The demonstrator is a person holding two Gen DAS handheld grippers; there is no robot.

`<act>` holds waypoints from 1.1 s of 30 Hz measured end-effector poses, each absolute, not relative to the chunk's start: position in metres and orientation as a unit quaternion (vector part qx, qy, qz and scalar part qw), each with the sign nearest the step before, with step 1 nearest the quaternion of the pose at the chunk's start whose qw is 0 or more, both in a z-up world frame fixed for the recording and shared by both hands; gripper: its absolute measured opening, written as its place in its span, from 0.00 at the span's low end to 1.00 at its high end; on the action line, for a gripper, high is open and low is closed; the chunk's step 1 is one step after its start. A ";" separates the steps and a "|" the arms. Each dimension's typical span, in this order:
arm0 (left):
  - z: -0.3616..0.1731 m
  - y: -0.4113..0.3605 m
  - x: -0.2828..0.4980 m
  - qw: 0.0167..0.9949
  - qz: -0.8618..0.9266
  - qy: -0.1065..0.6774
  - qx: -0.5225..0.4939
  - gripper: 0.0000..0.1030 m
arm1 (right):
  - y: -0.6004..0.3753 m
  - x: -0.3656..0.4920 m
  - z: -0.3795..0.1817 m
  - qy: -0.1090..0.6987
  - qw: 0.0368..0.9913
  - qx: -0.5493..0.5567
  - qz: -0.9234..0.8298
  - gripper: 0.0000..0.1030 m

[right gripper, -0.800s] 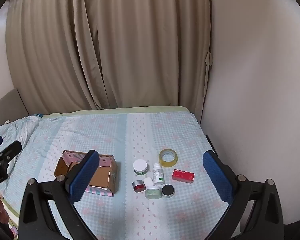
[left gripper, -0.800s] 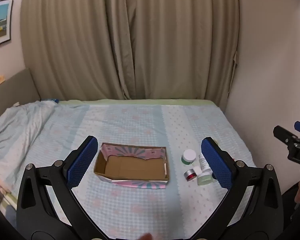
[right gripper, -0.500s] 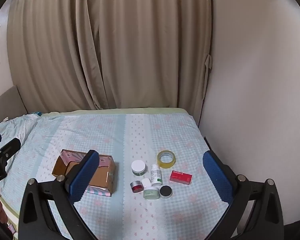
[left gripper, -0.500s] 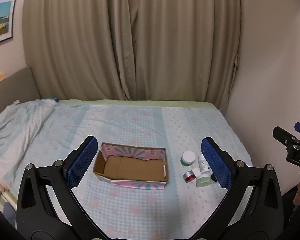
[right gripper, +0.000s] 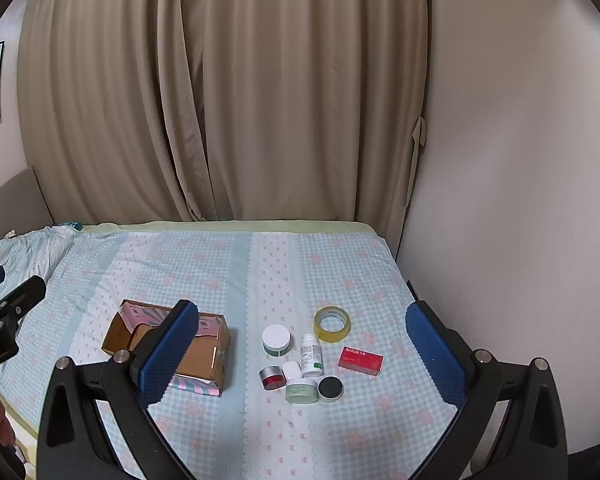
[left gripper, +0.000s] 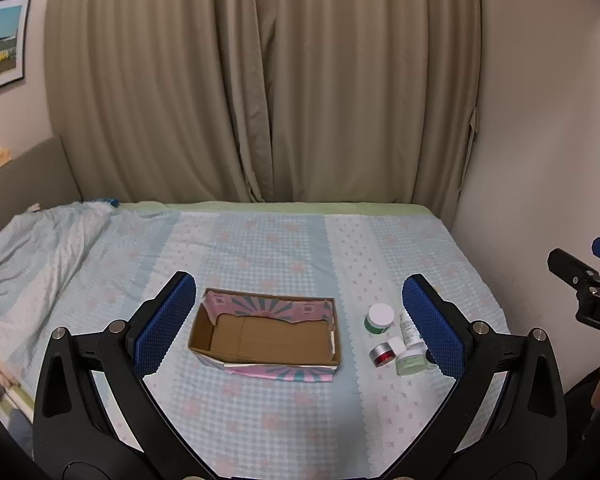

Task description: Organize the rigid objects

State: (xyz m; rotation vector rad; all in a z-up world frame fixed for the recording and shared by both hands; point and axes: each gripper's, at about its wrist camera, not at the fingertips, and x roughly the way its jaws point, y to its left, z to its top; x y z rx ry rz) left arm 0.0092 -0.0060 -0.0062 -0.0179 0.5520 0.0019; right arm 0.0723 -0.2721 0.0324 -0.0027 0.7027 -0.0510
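Note:
An open cardboard box (left gripper: pixel 266 334) (right gripper: pixel 198 354) with pink patterned flaps sits on the bed, empty inside. To its right lie a white-lidded green jar (right gripper: pixel 276 340) (left gripper: pixel 379 318), a small white bottle (right gripper: pixel 311 354), a red tin (right gripper: pixel 272 377), a pale green jar (right gripper: pixel 301 390), a black-lidded jar (right gripper: pixel 330 388), a yellow tape roll (right gripper: pixel 332 324) and a red packet (right gripper: pixel 360 360). My left gripper (left gripper: pixel 298 326) is open above the box. My right gripper (right gripper: pixel 302 354) is open above the small items. Both are empty.
The bed has a light blue checked sheet (left gripper: pixel 260 248). A rumpled blanket (left gripper: pixel 28 256) lies at the left. Beige curtains (left gripper: pixel 260 80) hang behind. A wall (right gripper: pixel 520 200) runs along the bed's right edge.
Both grippers have drifted back and up slightly, so the box and items sit a little lower and closer together in view. Nothing was grasped.

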 end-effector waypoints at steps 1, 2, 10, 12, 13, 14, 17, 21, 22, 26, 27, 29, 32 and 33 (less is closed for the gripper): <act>-0.006 -0.005 0.009 0.962 0.000 0.272 -0.008 0.99 | -0.269 0.070 0.032 0.343 0.939 -0.002 -0.025 1.00; -0.006 -0.005 0.009 0.962 -0.001 0.272 -0.008 1.00 | -0.271 0.073 0.031 0.343 0.939 0.000 -0.025 1.00; -0.006 -0.005 0.008 0.962 -0.005 0.274 -0.003 0.99 | -0.272 0.073 0.030 0.342 0.940 0.000 -0.024 1.00; -0.005 -0.003 0.007 0.962 -0.005 0.273 -0.003 0.99 | -0.271 0.073 0.029 0.341 0.940 0.002 -0.023 1.00; -0.005 -0.003 0.008 0.962 -0.005 0.273 -0.004 1.00 | -0.269 0.071 0.030 0.340 0.940 0.003 -0.023 1.00; -0.006 -0.004 0.008 0.962 -0.005 0.273 -0.004 1.00 | -0.269 0.072 0.029 0.340 0.940 0.004 -0.023 1.00; -0.005 -0.003 0.009 0.962 -0.005 0.272 -0.006 0.99 | -0.269 0.072 0.028 0.340 0.940 0.006 -0.022 1.00; -0.003 -0.003 0.011 0.962 -0.005 0.272 -0.004 0.99 | -0.270 0.073 0.027 0.341 0.940 0.006 -0.018 1.00; -0.003 -0.003 0.011 0.962 -0.006 0.272 -0.004 0.99 | -0.270 0.074 0.027 0.341 0.940 0.007 -0.017 1.00; -0.003 -0.003 0.013 0.962 -0.011 0.274 -0.003 1.00 | -0.269 0.072 0.026 0.340 0.940 0.008 -0.018 1.00; -0.003 -0.002 0.013 0.962 -0.012 0.274 -0.003 1.00 | -0.269 0.072 0.026 0.339 0.940 0.009 -0.018 1.00; -0.003 -0.001 0.011 0.962 -0.013 0.272 -0.002 1.00 | -0.268 0.072 0.026 0.340 0.940 0.008 -0.018 1.00; -0.003 0.000 0.011 0.962 -0.013 0.271 -0.003 0.99 | -0.268 0.071 0.025 0.340 0.940 0.008 -0.018 1.00; -0.003 0.000 0.012 0.962 -0.013 0.271 -0.004 0.99 | -0.268 0.070 0.025 0.340 0.940 0.008 -0.018 1.00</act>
